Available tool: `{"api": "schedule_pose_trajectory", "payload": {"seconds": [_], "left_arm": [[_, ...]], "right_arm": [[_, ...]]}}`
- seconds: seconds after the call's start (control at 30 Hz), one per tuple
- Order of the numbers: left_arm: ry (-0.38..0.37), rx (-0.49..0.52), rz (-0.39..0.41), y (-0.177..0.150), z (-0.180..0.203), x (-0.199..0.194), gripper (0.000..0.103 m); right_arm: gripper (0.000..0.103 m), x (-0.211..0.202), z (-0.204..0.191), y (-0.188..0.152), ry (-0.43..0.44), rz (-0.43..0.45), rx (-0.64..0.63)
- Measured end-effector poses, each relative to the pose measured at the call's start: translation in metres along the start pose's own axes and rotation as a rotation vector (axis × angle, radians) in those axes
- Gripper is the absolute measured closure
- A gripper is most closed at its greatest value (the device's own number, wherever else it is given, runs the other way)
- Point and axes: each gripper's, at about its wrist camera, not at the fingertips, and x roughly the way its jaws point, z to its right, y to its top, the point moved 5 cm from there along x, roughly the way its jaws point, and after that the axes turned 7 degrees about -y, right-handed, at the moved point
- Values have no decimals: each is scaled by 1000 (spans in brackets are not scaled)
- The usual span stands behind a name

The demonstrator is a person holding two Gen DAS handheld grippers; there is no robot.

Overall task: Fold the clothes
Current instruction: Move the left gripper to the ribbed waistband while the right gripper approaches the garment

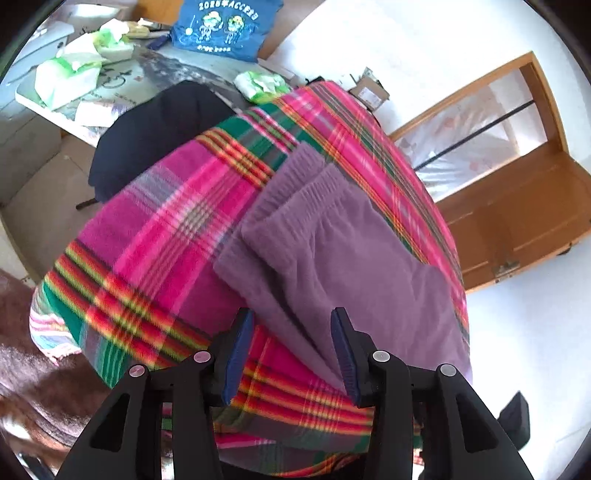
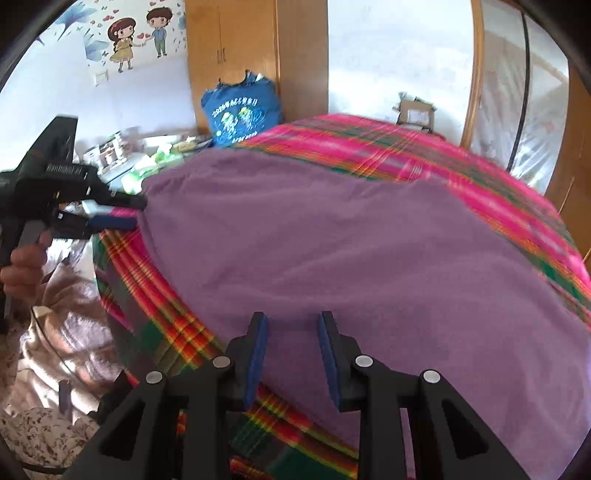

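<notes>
My purple garment ran off the right edge of the right wrist view; its far hem there was smeared. Plaid blanket blurred toward the right. Print on the blue shirt was too small to read. Bed's near edge hidden behind my left gripper.

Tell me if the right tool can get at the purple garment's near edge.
Probably yes. The right tool hangs open just over the purple garment, whose near edge lies bare on the plaid blanket with nothing in between.
</notes>
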Motion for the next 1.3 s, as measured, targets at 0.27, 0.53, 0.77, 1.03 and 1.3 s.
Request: {"api": "schedule_pose_trajectory", "payload": {"seconds": [0.27, 0.53, 0.77, 1.03, 1.3], "left_arm": [[-67, -88, -11, 12, -7, 4, 58], [-19, -135, 44, 10, -22, -11, 58], [-47, -176, 58, 20, -30, -13, 58], [-67, -188, 53, 24, -34, -13, 58], [-94, -210, 44, 33, -43, -16, 58]], "right_arm": [[66, -11, -7, -10, 48, -37, -21], [66, -17, -21, 3, 124, -6, -32], [61, 10, -69, 40, 201, 45, -153], [58, 39, -125, 70, 257, 81, -224], [55, 62, -158, 82, 249, 71, -281]]}}
